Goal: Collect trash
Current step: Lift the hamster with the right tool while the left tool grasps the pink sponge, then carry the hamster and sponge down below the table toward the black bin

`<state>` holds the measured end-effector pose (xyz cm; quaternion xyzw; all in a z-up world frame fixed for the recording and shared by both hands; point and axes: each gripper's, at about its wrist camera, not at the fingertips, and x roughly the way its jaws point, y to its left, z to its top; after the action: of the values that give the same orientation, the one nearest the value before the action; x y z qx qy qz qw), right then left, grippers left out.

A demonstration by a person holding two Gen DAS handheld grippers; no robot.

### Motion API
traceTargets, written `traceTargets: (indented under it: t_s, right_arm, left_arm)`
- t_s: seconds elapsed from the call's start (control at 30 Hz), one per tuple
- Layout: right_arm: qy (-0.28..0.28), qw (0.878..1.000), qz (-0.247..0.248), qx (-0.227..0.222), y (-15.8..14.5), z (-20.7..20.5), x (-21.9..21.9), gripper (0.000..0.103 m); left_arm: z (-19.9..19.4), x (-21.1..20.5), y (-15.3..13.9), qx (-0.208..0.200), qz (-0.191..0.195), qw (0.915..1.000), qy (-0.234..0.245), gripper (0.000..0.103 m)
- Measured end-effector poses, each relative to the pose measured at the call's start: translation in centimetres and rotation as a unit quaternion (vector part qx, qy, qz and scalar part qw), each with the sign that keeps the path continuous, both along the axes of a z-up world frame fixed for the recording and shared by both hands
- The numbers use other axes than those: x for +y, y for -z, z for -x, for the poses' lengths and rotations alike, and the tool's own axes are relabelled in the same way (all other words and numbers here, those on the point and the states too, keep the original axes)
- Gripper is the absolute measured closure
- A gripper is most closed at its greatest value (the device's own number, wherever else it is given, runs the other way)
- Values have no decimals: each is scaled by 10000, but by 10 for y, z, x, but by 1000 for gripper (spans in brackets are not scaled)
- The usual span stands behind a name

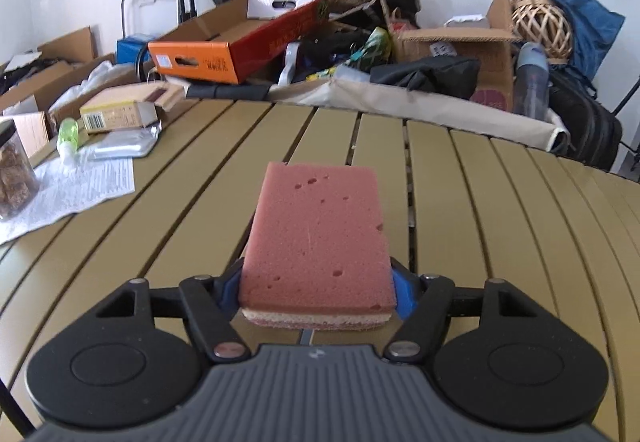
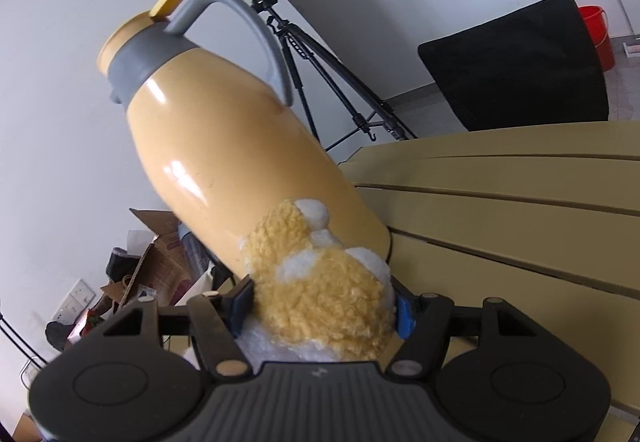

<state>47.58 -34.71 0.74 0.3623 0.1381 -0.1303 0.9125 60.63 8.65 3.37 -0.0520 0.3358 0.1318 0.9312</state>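
A pink sponge with a pale underside lies lengthwise on the slatted tan table. Its near end sits between the blue pads of my left gripper, which press on both of its sides. In the right wrist view, my right gripper is shut on a fluffy yellow and white plush thing. Just behind the plush stands a tall yellow jug with a grey collar and handle, near the table edge. The plush touches the jug's lower side.
At the table's left lie a printed sheet, a jar, a small green bottle, a foil pouch and a carton. Boxes, an orange carton, bags and a wicker ball crowd the far side. A tripod, a black chair back and a red bucket stand beyond.
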Motion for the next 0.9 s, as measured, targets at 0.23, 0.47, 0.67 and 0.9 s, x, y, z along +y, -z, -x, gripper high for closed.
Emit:
traceTargets:
  t_s: [0.23, 0.47, 0.67, 0.9]
  right_arm:
    - [-172, 9998, 0, -135, -7, 7, 2, 37]
    - [-446, 9988, 34, -197, -10, 16, 0, 37]
    - [-798, 9964, -171, -242, -7, 32, 1, 37]
    - [-1068, 9934, -50, -405, -13, 59, 9, 37]
  left_arm:
    - [35, -8, -26, -302, -9, 9994, 144, 32]
    - [82, -28, -49, -582, -150, 9975, 367, 32]
    - [125, -42, -63, -710, -78, 9964, 464, 32]
    - [177, -48, -73, -769, -21, 9959, 480, 32]
